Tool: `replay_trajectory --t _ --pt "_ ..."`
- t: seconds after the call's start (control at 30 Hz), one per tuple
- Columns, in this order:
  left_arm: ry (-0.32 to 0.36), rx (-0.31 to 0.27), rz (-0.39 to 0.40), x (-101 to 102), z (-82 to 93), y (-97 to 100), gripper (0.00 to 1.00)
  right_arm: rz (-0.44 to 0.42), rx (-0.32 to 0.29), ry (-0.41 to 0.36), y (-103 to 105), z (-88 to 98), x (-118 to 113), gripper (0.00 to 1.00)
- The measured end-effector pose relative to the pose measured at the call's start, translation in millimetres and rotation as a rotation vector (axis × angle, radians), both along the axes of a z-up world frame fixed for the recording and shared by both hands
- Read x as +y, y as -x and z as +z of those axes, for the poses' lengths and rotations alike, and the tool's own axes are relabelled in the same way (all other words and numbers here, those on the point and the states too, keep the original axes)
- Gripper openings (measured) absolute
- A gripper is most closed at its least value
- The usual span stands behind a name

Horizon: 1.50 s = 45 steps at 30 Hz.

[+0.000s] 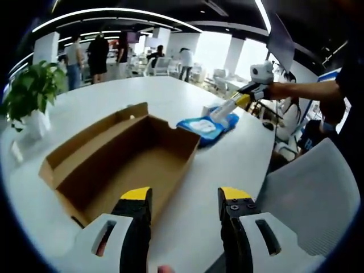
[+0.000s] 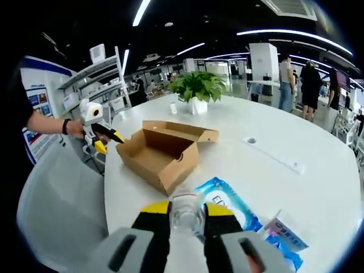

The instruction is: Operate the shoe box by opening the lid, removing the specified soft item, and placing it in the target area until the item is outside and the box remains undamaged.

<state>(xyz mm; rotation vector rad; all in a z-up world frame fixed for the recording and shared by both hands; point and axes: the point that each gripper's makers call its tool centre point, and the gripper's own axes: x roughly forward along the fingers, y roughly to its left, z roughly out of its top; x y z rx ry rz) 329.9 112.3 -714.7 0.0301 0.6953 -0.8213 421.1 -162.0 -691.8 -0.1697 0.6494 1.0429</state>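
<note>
Shoe box (image 1: 122,165) open on tabletop (image 1: 227,165); left tongs (image 1: 185,196) agape, empty; right tongs (image 2: 186,211) clamp a clear item (over blue pack (image 2: 227,205)).

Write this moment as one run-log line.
shoe box: open, empty | blue soft pack: on table, outside | right gripper: over pack | left gripper: open

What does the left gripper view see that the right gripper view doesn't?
Left gripper view: the bare cardboard floor inside the shoe box, and a grey chair close by. Right gripper view: a white strip on the table, a shelf, and something clear between the right claw's jaws. Both: the box, the plant, the blue wipes pack, the white table.
</note>
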Motion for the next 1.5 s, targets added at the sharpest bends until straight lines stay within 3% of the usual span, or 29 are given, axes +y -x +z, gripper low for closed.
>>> replay_trajectory --t 0.77,1.5 --pt "-0.007 0.009 0.065 15 -3.6 10.1 0.47 0.083 -0.023 0.190 -55 -13.0 -20 0.17" --pt "-0.015 0.014 0.086 25 -5.0 7.0 0.47 0.167 -0.091 0.396 -111 -16.2 -40 0.17"
